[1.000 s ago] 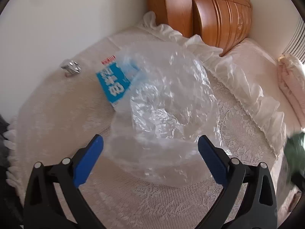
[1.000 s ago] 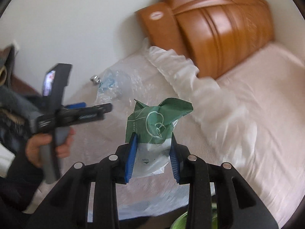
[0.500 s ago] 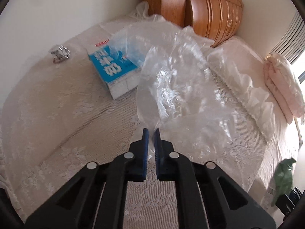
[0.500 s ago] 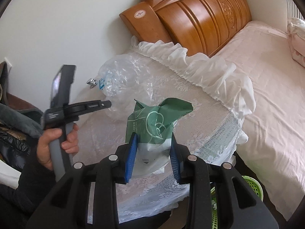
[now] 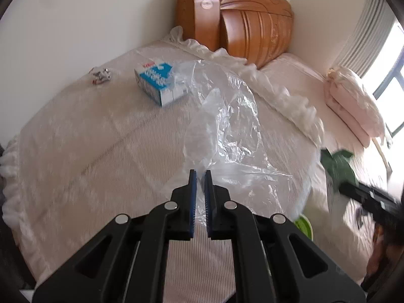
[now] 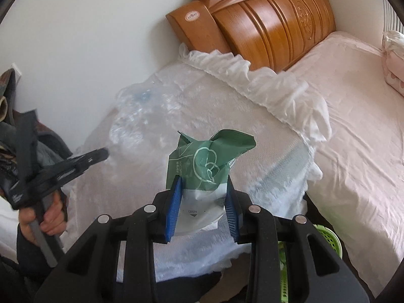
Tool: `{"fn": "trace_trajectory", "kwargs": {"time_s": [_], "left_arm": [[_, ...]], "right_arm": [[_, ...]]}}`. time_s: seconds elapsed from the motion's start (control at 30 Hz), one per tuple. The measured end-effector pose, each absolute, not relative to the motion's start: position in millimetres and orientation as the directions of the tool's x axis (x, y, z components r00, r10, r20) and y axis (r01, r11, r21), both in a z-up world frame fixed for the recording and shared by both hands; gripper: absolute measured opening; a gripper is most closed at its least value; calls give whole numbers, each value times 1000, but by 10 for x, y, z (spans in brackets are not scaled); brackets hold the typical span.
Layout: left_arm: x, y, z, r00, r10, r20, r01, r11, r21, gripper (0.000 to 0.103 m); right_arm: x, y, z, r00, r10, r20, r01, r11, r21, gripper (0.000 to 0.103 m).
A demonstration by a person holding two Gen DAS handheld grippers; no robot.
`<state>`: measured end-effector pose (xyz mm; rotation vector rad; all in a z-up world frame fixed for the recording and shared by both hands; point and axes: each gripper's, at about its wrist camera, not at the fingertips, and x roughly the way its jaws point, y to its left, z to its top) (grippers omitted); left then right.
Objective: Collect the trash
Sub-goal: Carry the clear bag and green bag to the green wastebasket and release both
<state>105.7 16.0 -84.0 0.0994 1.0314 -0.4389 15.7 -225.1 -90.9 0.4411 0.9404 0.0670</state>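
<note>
Left gripper [image 5: 199, 176] right up front in the left wrist view, blue pads [image 5: 193, 189] squeezed together on the near edge of a clear plastic bag [image 5: 227, 126]. Rest of the bag trailing off toward 12 o'clock across the lace table cover [image 5: 101, 139], crinkled and see-through.

Further out around 11 o'clock: a blue and white carton [image 5: 159, 83] lying on the cover, far end of the bag just touching or overlapping it, hard to call. Past that at 10 o'clock, a small crumpled silvery wrapper [image 5: 101, 75] near the wall, well apart from the carton. Over at 3 o'clock, blurry right gripper [image 5: 366, 194] with something green in it, and a bit of green basket [image 5: 304, 223] peeking out below the table edge.

Right wrist view: right gripper [image 6: 204, 189] pinching a green and white wipes pack [image 6: 202, 171], pads pressed on both sides of it, pack standing up and crumpled at the top, "OPEN" printed on the white part. Green basket rim at 4 o'clock, low beside the table. A hand [image 6: 45, 217] on the left tool's grip at 9 o'clock, motion-blurred.

Way back at 12 to 1 o'clock: carved wooden headboard [image 6: 272, 22], pink bed [image 6: 353, 101], ruffled white trim [image 6: 265, 85] between table and bed.
</note>
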Motion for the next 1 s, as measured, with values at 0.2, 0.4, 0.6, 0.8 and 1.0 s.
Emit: {"fn": "trace_trajectory", "kwargs": {"time_s": [0.2,0.4,0.6,0.8,1.0], "left_arm": [[625,262,-799,433,-315,-845,432,895,-113,6],[459,84,-767,405,-340,-848,495,862,-109,6],[305,-212,-741,357,-396,-846,572,809,-138,6],[120,-696,-776,248,-453,-856,677,714,-181,6],[-242,-1369,-863,148,-474,-868,803,570,-174,6]], "right_arm": [[-111,-2334,-962,580,246,-777,148,906,397,33],[-346,-2470,-1008,582,231,-780,183,897,403,33],[-659,-2669,-1027,605,200,-771,243,876,418,33],[-1085,-2944,-1062,623,134,-770,341,840,422,33],[-1695,-3355,-1165,619,38,-784,484,768,419,33]]}}
